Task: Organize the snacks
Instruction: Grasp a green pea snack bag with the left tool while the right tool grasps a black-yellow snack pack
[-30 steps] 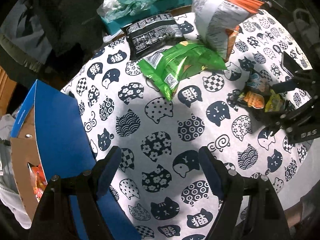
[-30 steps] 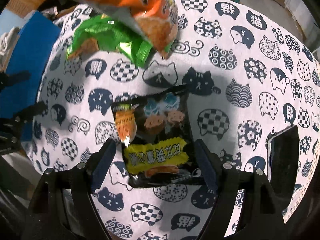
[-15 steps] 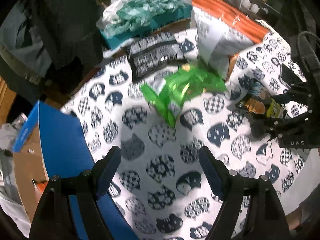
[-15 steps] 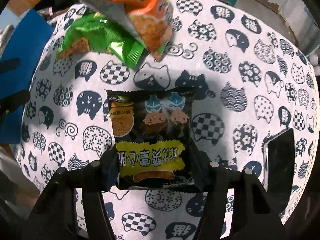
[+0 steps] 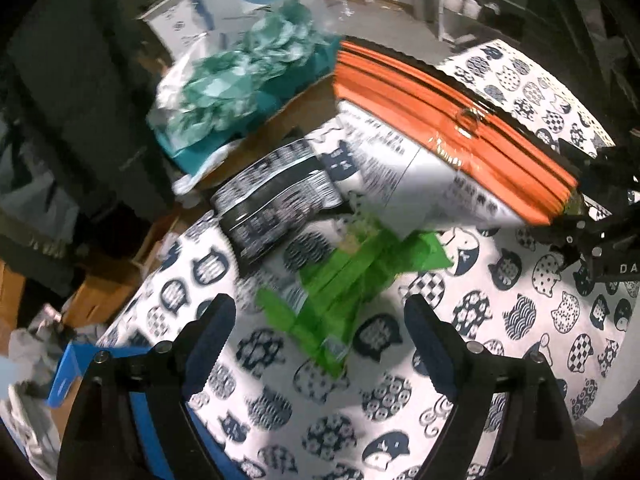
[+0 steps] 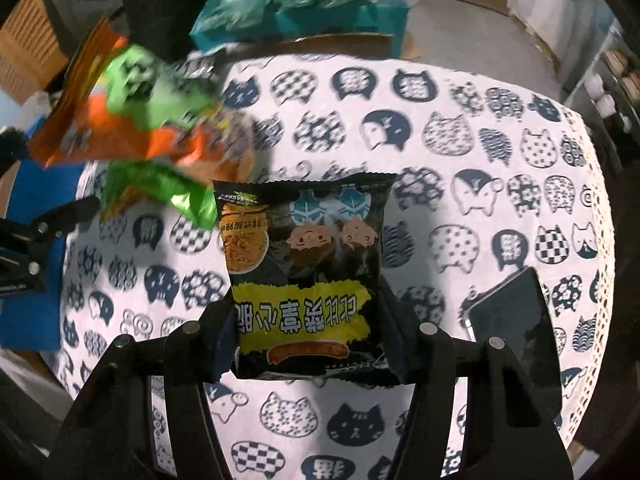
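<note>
My right gripper is shut on a black snack bag with a yellow label and holds it above the cat-print tablecloth. My left gripper is open and empty, hovering above a green snack bag that lies on the cloth. A large orange and white bag stands behind the green one; it also shows in the right wrist view. A black printed bag lies at the far left. The right gripper's body shows at the right edge of the left wrist view.
A blue cardboard box stands off the table's left edge. A teal bag of wrapped items sits behind the table. A dark phone lies on the cloth at the right. The left gripper shows at left.
My right gripper closed on the black snack bag and lifted it off the cloth. My left gripper moved forward toward the green bag and stayed open.
</note>
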{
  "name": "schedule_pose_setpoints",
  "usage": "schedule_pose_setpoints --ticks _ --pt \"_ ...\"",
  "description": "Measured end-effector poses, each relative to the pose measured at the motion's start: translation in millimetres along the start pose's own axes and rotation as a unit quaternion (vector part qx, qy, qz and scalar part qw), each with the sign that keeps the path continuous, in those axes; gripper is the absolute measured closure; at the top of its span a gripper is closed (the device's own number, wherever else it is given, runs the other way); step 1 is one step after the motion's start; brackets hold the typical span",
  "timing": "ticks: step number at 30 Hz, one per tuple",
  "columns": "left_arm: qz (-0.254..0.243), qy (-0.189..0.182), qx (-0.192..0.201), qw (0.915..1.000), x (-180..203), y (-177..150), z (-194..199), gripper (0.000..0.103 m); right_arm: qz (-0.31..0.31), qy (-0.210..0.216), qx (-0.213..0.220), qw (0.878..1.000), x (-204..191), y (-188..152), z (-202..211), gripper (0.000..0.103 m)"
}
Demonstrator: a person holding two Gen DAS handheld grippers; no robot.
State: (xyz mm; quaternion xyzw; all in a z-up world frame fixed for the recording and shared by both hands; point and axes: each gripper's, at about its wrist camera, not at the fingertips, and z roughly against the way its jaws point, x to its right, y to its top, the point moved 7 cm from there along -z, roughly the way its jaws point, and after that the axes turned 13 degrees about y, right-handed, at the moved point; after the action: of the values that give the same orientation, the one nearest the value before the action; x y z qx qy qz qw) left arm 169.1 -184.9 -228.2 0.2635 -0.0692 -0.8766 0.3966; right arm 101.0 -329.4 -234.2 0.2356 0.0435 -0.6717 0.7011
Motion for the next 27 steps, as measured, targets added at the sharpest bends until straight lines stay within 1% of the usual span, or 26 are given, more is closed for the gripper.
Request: schedule_pose_setpoints --ticks 3,6,7,9,10,11,15,17,19,20,22,25,27 --pt "-0.025 0.004 0.002 0.9997 8 7 -12 0.015 -0.004 0.0 0.003 1.0 6 7 3 0.043" --pt "-0.035 0.001 -0.001 0.9994 14 10 -24 0.015 -0.008 0.003 0.004 1.0 8 14 0 0.043" --pt "-0.035 -0.002 -0.003 0.9994 15 10 -28 0.015 -0.009 0.006 0.003 1.0 2 28 -7 0.043" --pt "-0.034 -0.006 -0.009 0.9994 16 11 -36 0.015 -0.01 0.009 0.001 1.0 2 31 -10 0.043" --pt "-0.033 -0.008 -0.011 0.9994 16 10 -39 0.015 -0.009 0.01 0.0 1.0 2 32 -12 0.043" --pt "-0.032 -0.011 -0.013 0.9993 16 10 -43 0.015 -0.009 0.01 0.0 1.0 -3 22 -17 0.043" --pt "-0.02 -0.018 -0.019 0.9995 16 6 -55 0.017 -0.01 0.011 -0.002 1.0 -6 25 -23 0.043" --pt "-0.012 -0.028 -0.014 0.9995 16 5 -55 0.025 -0.011 0.01 -0.003 1.0 -6 30 -23 0.043" --pt "-0.002 -0.045 -0.016 0.9989 15 3 -54 0.043 -0.011 0.01 -0.003 1.0 -6 32 -23 0.043" --pt "0.004 -0.053 -0.018 0.9984 16 2 -53 0.046 -0.011 0.009 -0.002 1.0 -6 34 -22 0.043" --pt "0.015 -0.059 -0.021 0.9979 15 0 -51 0.059 -0.01 0.008 -0.002 1.0 -6 33 -21 0.043" --pt "0.023 -0.053 -0.024 0.998 16 -5 -46 0.065 -0.007 0.006 -0.002 1.0 -8 35 -23 0.043" --pt "0.03 -0.053 -0.031 0.9977 18 -11 -43 0.066 -0.004 0.004 0.0 1.0 -11 36 -21 0.043"
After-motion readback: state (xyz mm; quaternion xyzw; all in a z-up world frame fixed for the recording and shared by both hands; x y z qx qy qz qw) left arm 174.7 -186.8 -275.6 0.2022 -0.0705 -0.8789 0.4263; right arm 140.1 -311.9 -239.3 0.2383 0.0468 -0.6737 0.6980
